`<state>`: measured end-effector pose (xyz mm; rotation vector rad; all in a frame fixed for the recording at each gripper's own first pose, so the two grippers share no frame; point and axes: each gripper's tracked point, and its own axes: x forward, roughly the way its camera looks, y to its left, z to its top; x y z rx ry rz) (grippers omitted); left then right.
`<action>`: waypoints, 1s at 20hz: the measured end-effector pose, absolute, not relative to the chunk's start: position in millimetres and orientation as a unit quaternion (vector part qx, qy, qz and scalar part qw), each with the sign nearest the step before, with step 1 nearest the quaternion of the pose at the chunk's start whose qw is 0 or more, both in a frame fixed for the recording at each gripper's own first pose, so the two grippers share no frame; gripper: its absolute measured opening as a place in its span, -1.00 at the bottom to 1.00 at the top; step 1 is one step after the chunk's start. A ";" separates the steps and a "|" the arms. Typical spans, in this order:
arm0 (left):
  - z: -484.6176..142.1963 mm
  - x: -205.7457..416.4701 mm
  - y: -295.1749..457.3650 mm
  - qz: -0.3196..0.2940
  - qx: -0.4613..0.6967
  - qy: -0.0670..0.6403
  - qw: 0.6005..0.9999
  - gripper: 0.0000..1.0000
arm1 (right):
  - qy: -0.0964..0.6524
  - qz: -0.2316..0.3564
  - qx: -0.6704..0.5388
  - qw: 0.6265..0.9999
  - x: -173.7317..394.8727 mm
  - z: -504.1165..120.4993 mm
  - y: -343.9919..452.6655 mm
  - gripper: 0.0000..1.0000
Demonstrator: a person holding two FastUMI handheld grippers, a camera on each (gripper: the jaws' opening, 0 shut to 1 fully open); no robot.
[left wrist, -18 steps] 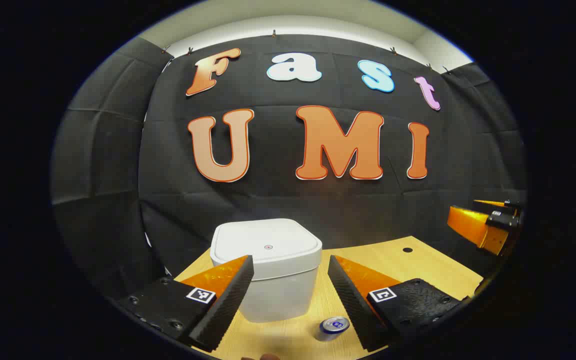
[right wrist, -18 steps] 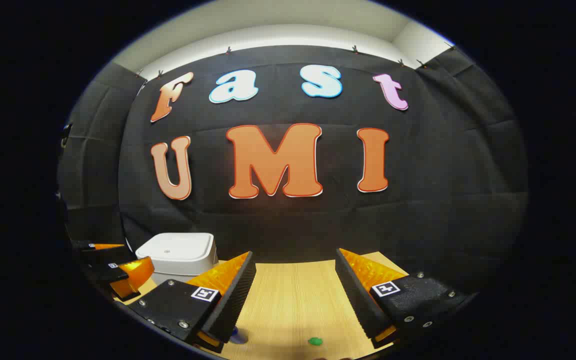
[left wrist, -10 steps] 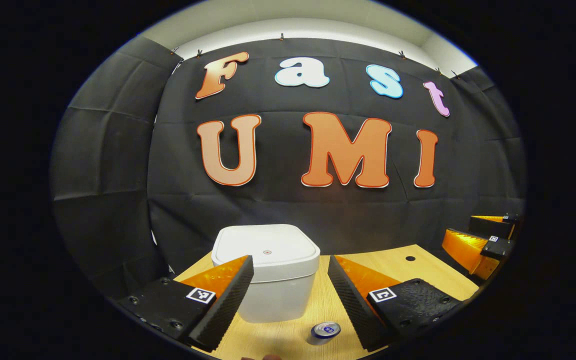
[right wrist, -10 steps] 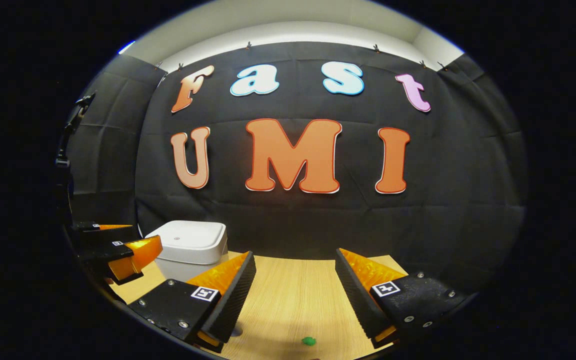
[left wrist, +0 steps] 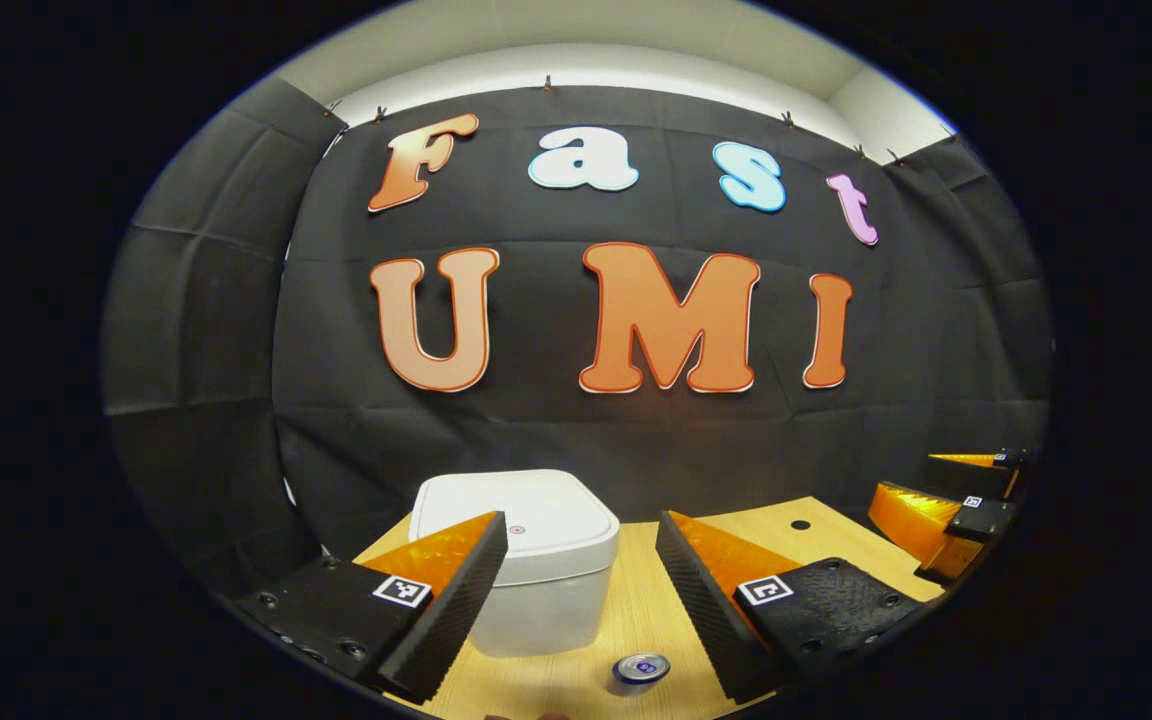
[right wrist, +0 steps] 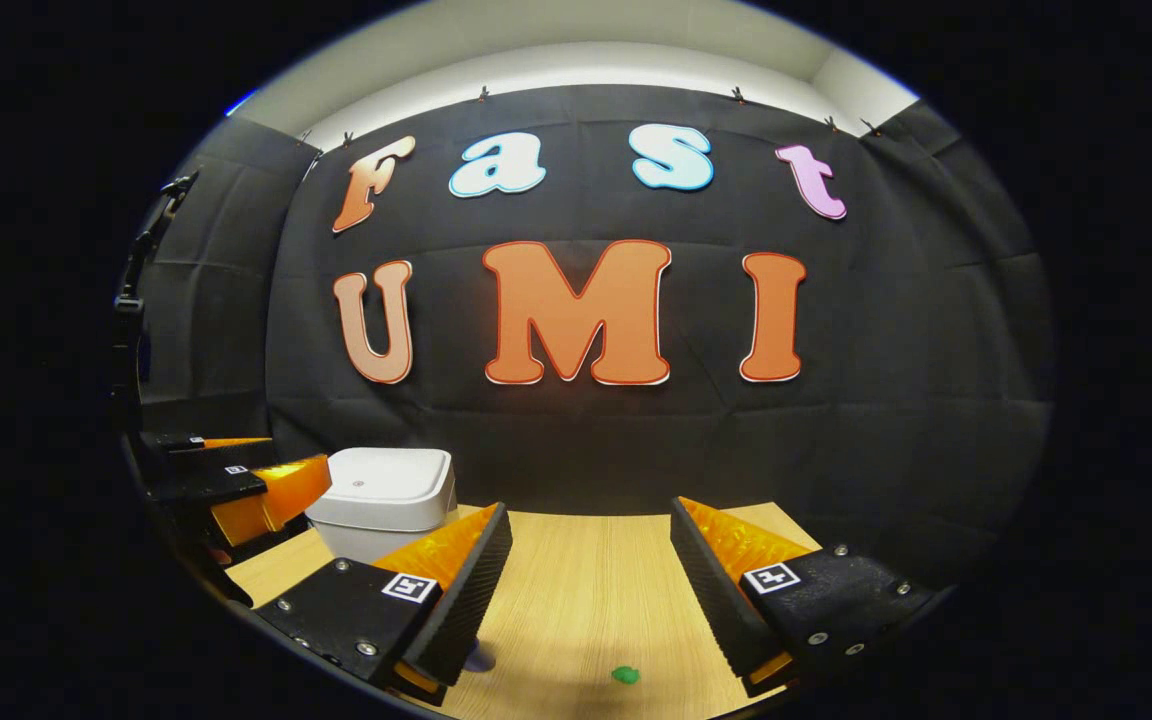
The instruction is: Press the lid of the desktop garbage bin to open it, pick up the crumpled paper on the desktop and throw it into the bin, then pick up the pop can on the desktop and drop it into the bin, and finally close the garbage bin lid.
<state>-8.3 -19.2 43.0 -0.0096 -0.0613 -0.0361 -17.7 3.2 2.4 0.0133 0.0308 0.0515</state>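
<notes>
Both claws drift back slightly, bin lid unpressed.
Left claw (left wrist: 581, 580) and right claw (right wrist: 591, 585) hover gaping, empty; bin (left wrist: 526, 560) stays closed by the counter's (right wrist: 586, 590) far edge, ready for pressing.

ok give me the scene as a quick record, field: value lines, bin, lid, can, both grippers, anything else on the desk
bin: white garbage bin, on the wooden desk
lid: lid closed
can: pop can upright on the desk, in front of the bin
left gripper: left gripper open, holding nothing, aimed at the bin
right gripper: right gripper open, holding nothing
other: small green bit on the desk
</notes>
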 end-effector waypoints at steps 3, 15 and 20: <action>45.2 -8.4 -24.6 -0.026 -0.002 -0.032 0.999 0.89 | 0.008 0.016 0.011 1.000 -19.7 8.4 1.1 1.00; 48.3 -6.7 5.0 0.009 -0.008 -0.031 0.999 0.90 | 0.007 0.037 0.004 0.999 -10.3 13.1 12.3 0.91; 50.4 -4.3 2.7 0.008 -0.010 -0.034 0.999 0.90 | 0.008 0.033 0.001 0.999 -7.1 12.4 7.9 0.91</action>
